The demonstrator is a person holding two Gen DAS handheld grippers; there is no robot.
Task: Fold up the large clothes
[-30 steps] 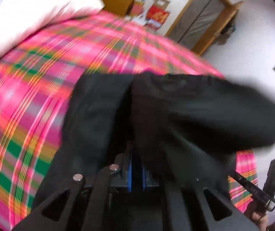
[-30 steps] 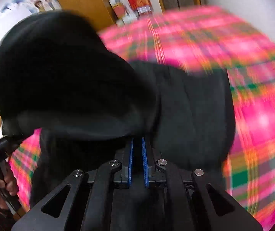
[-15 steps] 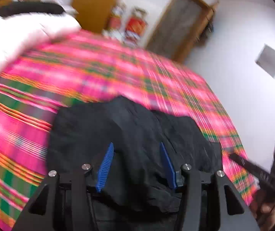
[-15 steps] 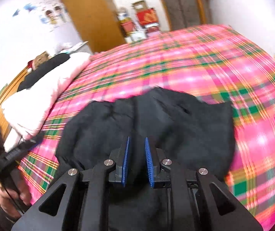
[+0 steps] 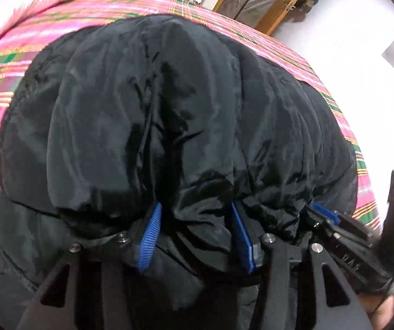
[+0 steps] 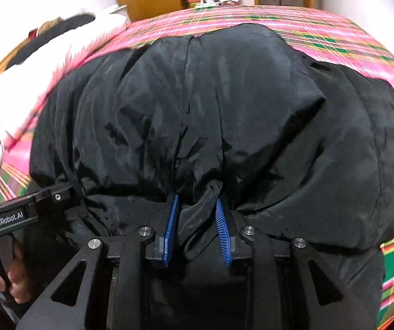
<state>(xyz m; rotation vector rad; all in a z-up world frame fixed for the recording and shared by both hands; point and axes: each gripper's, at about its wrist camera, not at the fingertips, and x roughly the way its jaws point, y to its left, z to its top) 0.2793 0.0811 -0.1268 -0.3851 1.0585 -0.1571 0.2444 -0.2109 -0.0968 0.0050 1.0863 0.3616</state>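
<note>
Fabric now lies slack ahead of both pairs of fingers: a second ago we carried the black padded jacket (image 5: 169, 115) bunched and pinched in shut jaws above the plaid bedspread (image 5: 1, 82), and since then we have brought it down onto the bed and begun to let go. Our left gripper (image 5: 197, 233) stands about half open, its blue pads well apart with a puffed ridge of the jacket's near edge swelling up between them; it opened first and has since held that width. Our right gripper (image 6: 197, 228) has just been opening and is narrower, with a small tuck of cloth between its pads, which no longer seem to pinch it. We judge that the fold has been laid over and this is the release, so the next concern is drawing the fingers back without dragging the top layer along.

From the left wrist we see the folded bulk spreading forward and to either side of the fingers, and the right gripper's blue tip just to the right of them, touching the same hem. From the right wrist we see what the other view hides: a centre seam running away from the fingers, the white pillow (image 6: 23, 104) beyond the jacket to the left, and our left hand (image 6: 7, 280) on its handle.
</note>
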